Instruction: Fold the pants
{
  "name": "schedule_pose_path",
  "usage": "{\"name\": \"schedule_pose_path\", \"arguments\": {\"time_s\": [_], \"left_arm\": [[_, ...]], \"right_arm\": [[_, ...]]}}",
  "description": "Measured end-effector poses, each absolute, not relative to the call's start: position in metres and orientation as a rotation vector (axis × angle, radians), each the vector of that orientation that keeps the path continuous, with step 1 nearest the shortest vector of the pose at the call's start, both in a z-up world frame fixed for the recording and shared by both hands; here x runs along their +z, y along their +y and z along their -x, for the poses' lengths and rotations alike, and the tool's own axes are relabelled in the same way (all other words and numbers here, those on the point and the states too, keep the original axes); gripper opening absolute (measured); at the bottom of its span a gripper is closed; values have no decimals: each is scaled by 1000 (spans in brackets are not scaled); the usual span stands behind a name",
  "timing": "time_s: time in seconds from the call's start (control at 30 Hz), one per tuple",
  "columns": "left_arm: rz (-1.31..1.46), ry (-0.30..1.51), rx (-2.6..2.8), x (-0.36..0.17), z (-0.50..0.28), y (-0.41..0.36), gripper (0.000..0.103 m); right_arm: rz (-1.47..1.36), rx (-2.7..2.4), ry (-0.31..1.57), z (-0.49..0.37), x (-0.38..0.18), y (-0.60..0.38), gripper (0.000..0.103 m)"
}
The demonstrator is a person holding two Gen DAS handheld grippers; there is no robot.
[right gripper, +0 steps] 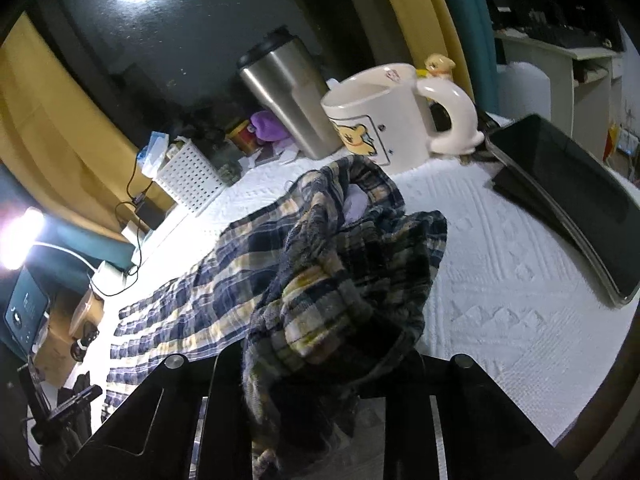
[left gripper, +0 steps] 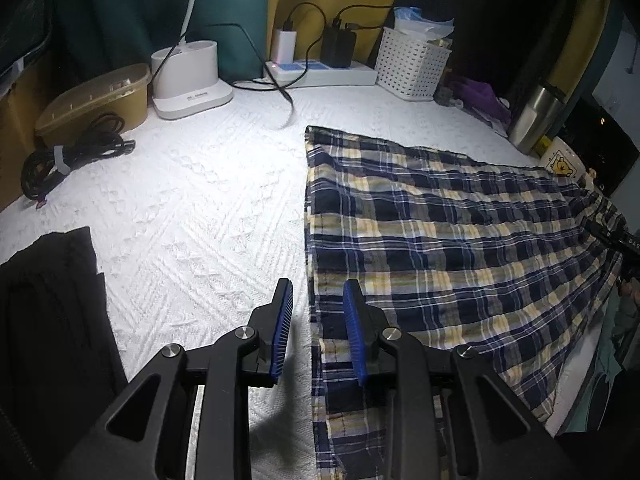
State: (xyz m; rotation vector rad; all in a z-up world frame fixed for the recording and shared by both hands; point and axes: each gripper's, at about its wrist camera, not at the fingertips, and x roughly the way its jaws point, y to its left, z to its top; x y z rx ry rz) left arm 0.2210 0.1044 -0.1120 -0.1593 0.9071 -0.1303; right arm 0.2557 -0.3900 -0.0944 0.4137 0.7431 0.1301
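The plaid pants (left gripper: 440,240) lie spread on the white textured cover (left gripper: 200,208), and both grippers are working opposite ends. The left gripper (left gripper: 318,328) hovers low with its blue pads (left gripper: 283,320) a narrow gap apart; the cloth's straight edge runs right between the jaws, one pad over bare cover, the other over plaid, and neither presses on fabric, so nothing is held there. At the far end, the right gripper (right gripper: 316,364) has a thick bunch of plaid heaped up between its jaws; the pads themselves are buried under cloth, but the jaws look clamped on that wad.

This is thin, soft woven cotton by the look of it: light, limp, no stiffness at all. It will sag and crease wherever it hangs free, and it should drag easily over the cover. The best hold looks like the hemmed edge, taken as a small pinch of both layers. One caution: the mug (right gripper: 376,120) and steel tumbler (right gripper: 288,92) stand just beyond the right jaws.
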Motion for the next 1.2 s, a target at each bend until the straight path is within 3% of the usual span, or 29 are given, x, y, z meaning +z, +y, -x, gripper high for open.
{"name": "schedule_pose_path", "arguments": {"time_s": [1.2], "left_arm": [[143, 772, -180, -84, -193, 144, 25]], "right_arm": [[-230, 237, 694, -238, -35, -291, 23]]}}
